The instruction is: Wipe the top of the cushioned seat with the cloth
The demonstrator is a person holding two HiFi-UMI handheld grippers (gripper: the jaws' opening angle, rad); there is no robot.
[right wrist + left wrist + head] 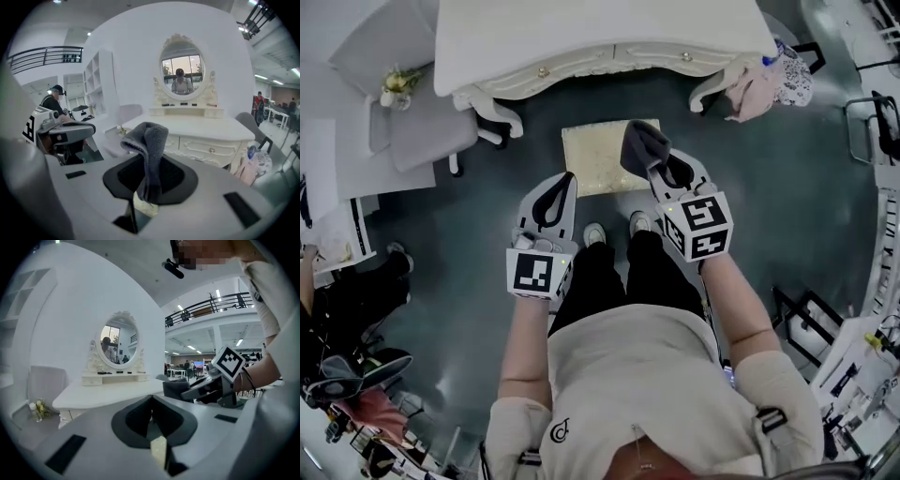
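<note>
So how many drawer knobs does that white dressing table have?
2: a left knob and a right knob on the front of the dressing table. Others may be hidden.

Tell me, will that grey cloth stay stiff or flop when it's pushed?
Probably floppy: the cloth droops and folds over above the right tool. Likely light too: one pinch holds it up.

No legible text; left hand-held gripper (565, 186) and right hand-held gripper (653, 161) show only square coded markers (533, 273).
</note>
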